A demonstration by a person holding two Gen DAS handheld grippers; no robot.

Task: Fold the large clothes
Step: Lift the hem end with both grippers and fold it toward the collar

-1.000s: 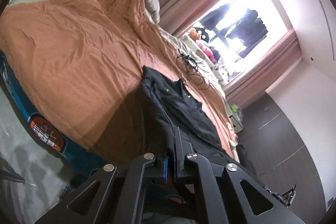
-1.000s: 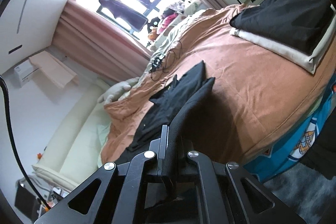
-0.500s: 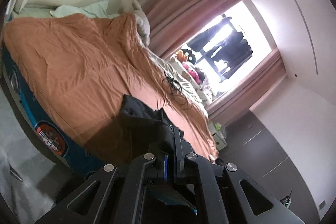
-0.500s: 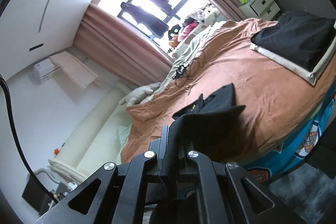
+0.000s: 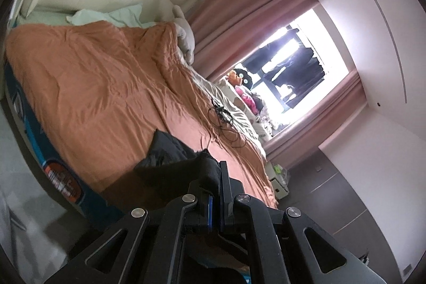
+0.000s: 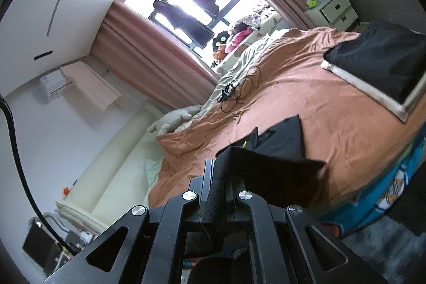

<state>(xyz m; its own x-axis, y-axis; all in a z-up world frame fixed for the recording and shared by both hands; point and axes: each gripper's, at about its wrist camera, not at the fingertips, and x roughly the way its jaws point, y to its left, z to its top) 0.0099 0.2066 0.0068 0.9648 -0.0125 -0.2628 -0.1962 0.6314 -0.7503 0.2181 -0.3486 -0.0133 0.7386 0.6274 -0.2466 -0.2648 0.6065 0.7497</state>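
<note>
I am pinching an edge of the black garment (image 5: pixel 183 167) in my left gripper (image 5: pixel 216 177), whose fingers (image 5: pixel 223 185) are clamped tight on the cloth, and I am doing the same with my right gripper (image 6: pixel 217 177), fingers (image 6: pixel 208 177) closed on a thick black fold of the garment. A second ago the garment was lying long and flat down the orange bedspread (image 5: pixel 87 87); now both of my hands are carrying its near end higher, so most of the cloth is bunching up close to me and only its far part is resting on the bedspread, with a yellow tag (image 6: pixel 244 143) showing there in the right view. I judge that I am lifting the near hem to bring it over toward the far end, the first fold not yet laid down. Beyond the garment, a tangle of black cable (image 6: pixel 239 91) is lying on the bedspread near the window side, well apart from the cloth. To my right, a folded stack (image 6: pixel 378 65) of dark and cream clothes is sitting on the far corner of the bed. Past all that, the pink curtains (image 5: pixel 239 17) are framing the bright window.
</note>
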